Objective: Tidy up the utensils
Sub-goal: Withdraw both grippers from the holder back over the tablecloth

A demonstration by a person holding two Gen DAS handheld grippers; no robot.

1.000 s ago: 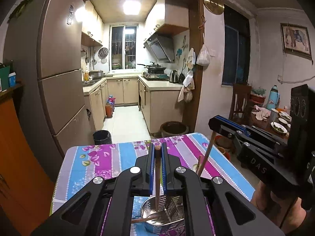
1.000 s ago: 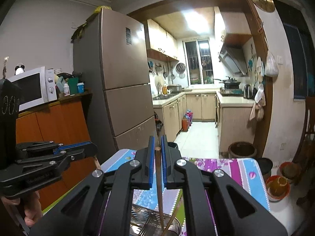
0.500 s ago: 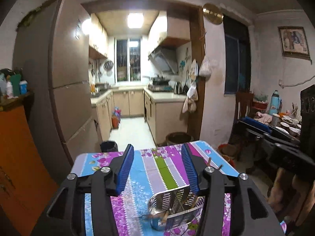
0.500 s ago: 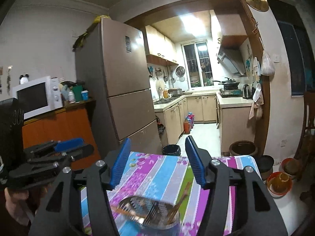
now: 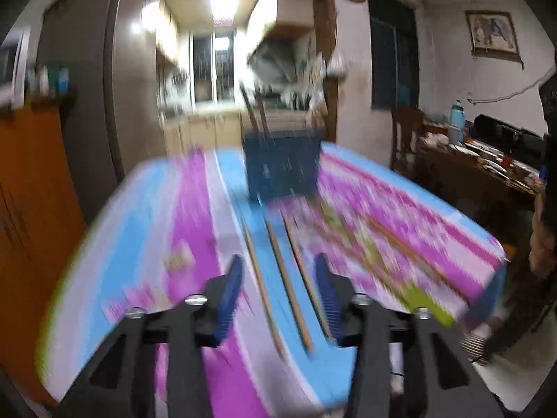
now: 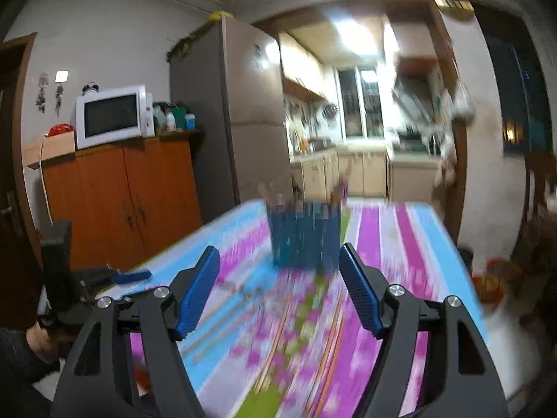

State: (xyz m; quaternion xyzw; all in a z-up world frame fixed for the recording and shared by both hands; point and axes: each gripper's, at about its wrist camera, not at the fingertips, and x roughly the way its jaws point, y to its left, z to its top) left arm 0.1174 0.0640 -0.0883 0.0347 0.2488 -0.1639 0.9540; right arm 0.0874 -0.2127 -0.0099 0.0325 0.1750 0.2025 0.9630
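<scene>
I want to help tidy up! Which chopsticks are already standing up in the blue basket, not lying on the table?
The two dark chopsticks sticking up from the blue basket. The other chopsticks lie flat on the tablecloth.

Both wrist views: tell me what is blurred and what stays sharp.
Left wrist view: the striped tablecloth, chopsticks and blue holder are smeared; the fingers stay fairly crisp. Right wrist view: tablecloth and holder smear, while microwave and fingers stay sharp.
</scene>
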